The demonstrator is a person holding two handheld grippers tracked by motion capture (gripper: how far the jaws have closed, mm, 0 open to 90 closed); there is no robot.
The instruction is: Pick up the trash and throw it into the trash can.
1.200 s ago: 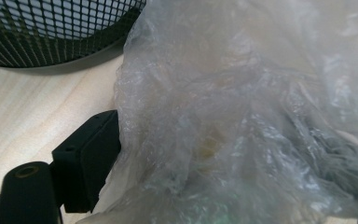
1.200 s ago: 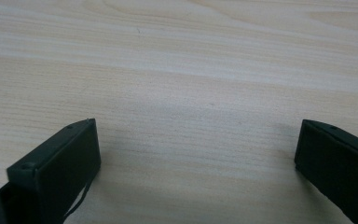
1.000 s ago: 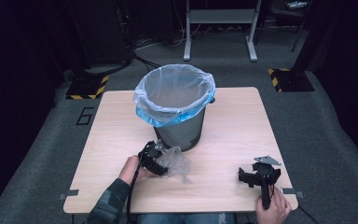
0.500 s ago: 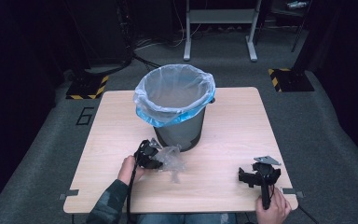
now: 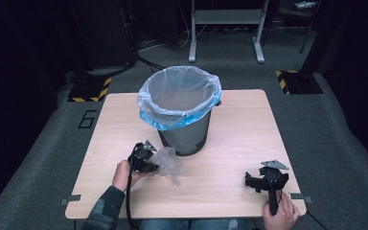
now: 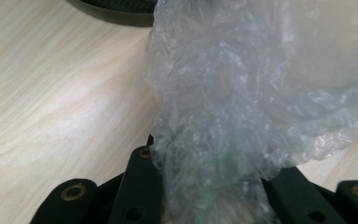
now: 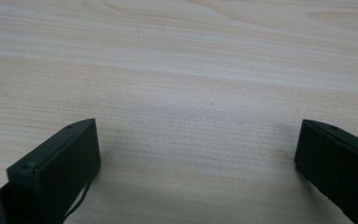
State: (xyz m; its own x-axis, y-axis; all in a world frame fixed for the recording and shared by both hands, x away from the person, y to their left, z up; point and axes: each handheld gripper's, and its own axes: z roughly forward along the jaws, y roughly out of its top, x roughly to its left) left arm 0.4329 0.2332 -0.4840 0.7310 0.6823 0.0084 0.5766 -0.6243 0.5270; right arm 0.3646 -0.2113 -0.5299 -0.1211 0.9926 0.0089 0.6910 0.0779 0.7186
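Left gripper (image 5: pixel 149 165) jaws pinch crumpled clear plastic (image 6: pixel 242 116), apparently off the table (image 5: pixel 239 143); right gripper (image 5: pixel 264 178) jaws spread.

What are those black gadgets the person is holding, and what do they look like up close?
Each hand holds a black two-jaw gripper. The left gripper and right gripper both carry a grey three-cornered plate on top, and a black cable trails from each. The jaws are flat black blocks with small brass-ringed holes. The left forearm wears a dark patterned sleeve.

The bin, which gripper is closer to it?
Left. The left gripper sits just in front of the bin, shut on a plastic wad. The right gripper rests open near the table's front right corner.
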